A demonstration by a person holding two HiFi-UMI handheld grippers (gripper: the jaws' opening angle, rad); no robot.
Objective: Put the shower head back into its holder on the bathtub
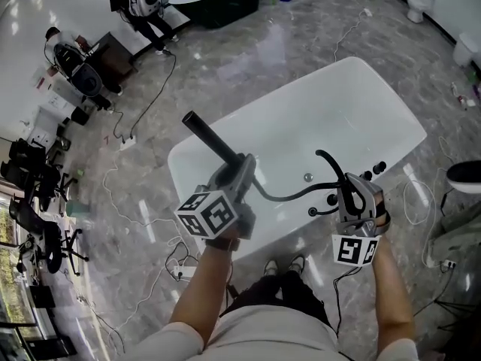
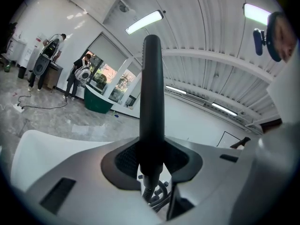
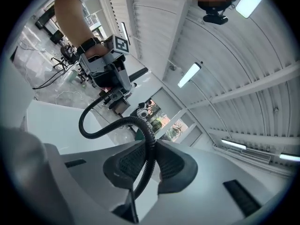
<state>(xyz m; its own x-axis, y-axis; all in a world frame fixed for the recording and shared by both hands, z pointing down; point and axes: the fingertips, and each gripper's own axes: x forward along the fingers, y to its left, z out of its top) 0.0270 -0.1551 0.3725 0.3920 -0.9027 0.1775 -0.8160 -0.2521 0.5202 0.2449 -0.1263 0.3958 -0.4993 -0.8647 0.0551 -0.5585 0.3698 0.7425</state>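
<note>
The shower head (image 1: 213,140), a slim black stick, hangs in the air over the near left corner of the bathtub (image 1: 263,105), clear of the rim and slanting up and away from the person. The left hand-held gripper (image 1: 244,165) pinches it low on the handle; in the left gripper view the dark pads of that hand-held gripper (image 2: 152,162) press on both sides of the shower head (image 2: 152,102), which stands upright between them. A black ribbed hose (image 1: 289,195) runs from the handle's lower end along the bathtub's near edge. The right hand-held gripper (image 1: 340,177) pinches the hose near the right end of that edge; in the right gripper view its pads (image 3: 171,165) close on the hose (image 3: 146,146), which loops back to the left hand-held gripper (image 3: 112,90). Several black fittings (image 1: 373,171) sit on the rim just beside the right hand-held gripper; which one is the holder I cannot tell. The bathtub stands on a grey marbled floor (image 1: 225,59) strewn with cables (image 1: 161,89)
</note>
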